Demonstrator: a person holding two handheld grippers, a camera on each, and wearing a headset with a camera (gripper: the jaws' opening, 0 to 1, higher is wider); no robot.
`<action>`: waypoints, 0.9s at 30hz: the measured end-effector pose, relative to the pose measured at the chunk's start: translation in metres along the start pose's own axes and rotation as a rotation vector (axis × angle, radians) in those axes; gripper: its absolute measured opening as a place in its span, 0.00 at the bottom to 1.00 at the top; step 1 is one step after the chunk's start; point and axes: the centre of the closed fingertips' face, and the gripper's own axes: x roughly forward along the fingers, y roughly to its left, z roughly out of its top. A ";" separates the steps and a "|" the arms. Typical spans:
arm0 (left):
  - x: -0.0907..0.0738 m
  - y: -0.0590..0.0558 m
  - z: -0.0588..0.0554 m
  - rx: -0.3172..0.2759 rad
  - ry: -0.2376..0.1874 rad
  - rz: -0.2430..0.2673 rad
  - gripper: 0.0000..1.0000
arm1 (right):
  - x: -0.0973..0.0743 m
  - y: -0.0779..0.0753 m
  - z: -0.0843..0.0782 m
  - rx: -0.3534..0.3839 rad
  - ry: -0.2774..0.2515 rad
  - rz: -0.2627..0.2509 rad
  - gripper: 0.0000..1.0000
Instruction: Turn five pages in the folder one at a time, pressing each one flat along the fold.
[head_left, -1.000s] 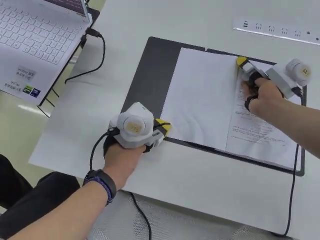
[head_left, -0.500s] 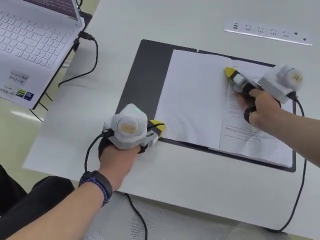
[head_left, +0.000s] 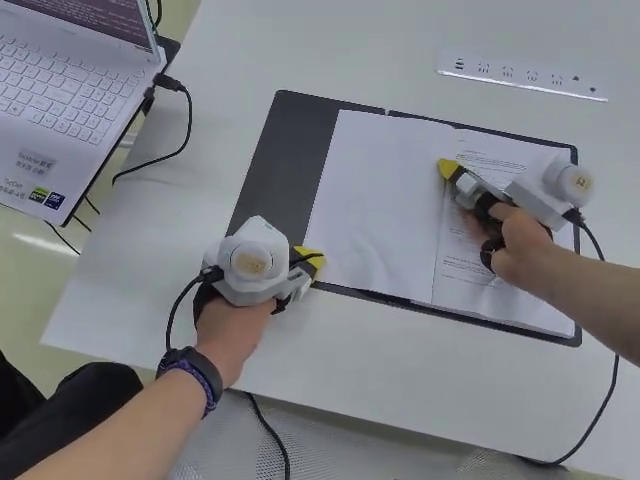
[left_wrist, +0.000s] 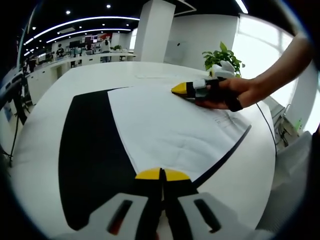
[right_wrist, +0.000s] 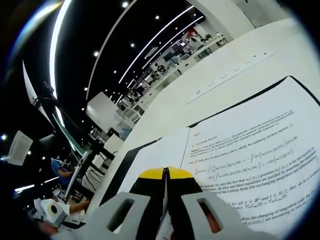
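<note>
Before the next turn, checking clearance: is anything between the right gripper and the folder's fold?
Nothing visible does: the right gripper, jaws shut, sits at the fold of the open folder.

A white table (head_left: 330, 50) holds an open black folder (head_left: 285, 170), a white laptop (head_left: 70, 70) and a power strip (head_left: 520, 77).

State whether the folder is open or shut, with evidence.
Open. The folder lies flat, with a blank page and printed page spread.
</note>
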 end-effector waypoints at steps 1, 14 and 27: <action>0.000 0.000 0.000 -0.001 -0.002 0.004 0.00 | -0.002 0.001 -0.002 0.001 -0.003 0.005 0.00; 0.000 0.000 0.000 -0.009 -0.012 0.001 0.00 | -0.027 0.013 -0.019 0.033 -0.020 0.008 0.00; 0.001 0.001 0.000 -0.022 -0.018 0.004 0.00 | -0.045 0.018 -0.034 0.052 -0.026 0.005 0.00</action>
